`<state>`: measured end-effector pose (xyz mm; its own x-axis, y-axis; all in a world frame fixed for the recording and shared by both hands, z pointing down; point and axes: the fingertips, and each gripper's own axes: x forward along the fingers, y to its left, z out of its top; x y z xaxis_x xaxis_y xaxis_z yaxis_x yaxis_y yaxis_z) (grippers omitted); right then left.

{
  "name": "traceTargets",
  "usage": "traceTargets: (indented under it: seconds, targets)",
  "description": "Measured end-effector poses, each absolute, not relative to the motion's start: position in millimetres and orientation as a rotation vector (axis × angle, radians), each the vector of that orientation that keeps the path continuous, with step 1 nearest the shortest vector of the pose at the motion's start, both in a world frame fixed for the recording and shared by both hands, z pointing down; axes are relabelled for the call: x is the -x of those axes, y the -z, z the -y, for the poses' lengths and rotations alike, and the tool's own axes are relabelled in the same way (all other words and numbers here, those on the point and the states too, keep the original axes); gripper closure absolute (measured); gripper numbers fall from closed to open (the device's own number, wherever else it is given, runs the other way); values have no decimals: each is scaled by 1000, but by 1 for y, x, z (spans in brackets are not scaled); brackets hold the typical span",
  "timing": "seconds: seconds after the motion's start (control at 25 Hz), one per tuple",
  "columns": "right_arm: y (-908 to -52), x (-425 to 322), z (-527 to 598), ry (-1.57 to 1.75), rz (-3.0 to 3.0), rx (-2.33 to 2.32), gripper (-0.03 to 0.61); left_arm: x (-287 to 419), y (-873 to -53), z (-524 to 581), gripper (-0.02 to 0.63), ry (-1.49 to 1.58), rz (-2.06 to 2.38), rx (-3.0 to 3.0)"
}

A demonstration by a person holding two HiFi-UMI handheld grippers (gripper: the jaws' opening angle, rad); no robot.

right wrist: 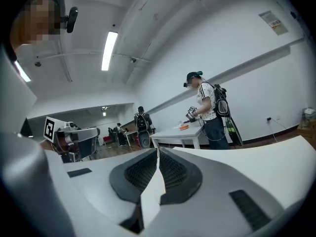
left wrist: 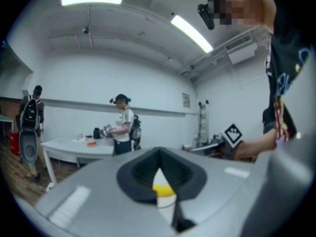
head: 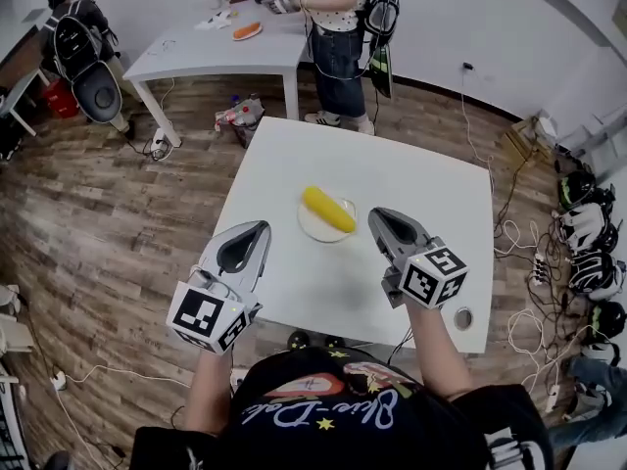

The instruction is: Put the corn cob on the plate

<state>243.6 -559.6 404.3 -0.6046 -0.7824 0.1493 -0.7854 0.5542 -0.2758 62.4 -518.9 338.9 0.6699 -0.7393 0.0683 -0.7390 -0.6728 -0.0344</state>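
Right gripper (right wrist: 158, 150): we find it clenched, the jaws pressed together with nothing between them. In the head view it hangs above the tabletop (head: 421, 164), just right of the plate (head: 317, 229), and touches neither. Its marker cube (head: 434, 276) sits at the rear, next to the holder's hand.

Left gripper (left wrist: 159, 155): we find it clenched and empty as well. Only a narrow slit shows below the meeting tips, and a patch of yellow is visible through it. This gripper is held level over the near left corner of the tabletop. It points toward the plate and is apart from it.

Corn (head: 328, 210): it lies slantwise on the plate, which rests flat near the middle of the white tabletop. The corn sits between the two gripper tips and ahead of them, and neither gripper touches it. We see nothing else on this tabletop.

Surroundings: a second tabletop (head: 216, 52) stands well beyond the first. A person (head: 338, 27) stands at its right end holding grippers, and an orange item (head: 247, 30) lies on it. The floor (head: 108, 223) is wood plank, with cables trailing across it.
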Motion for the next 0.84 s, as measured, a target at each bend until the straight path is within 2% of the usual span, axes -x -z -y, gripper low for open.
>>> traceTargets:
  seconds: [0.84]
  targets:
    - [-381, -243, 541, -427, 2795, -1336, 551, -90, -337, 520, 615, 103, -1167, 2903]
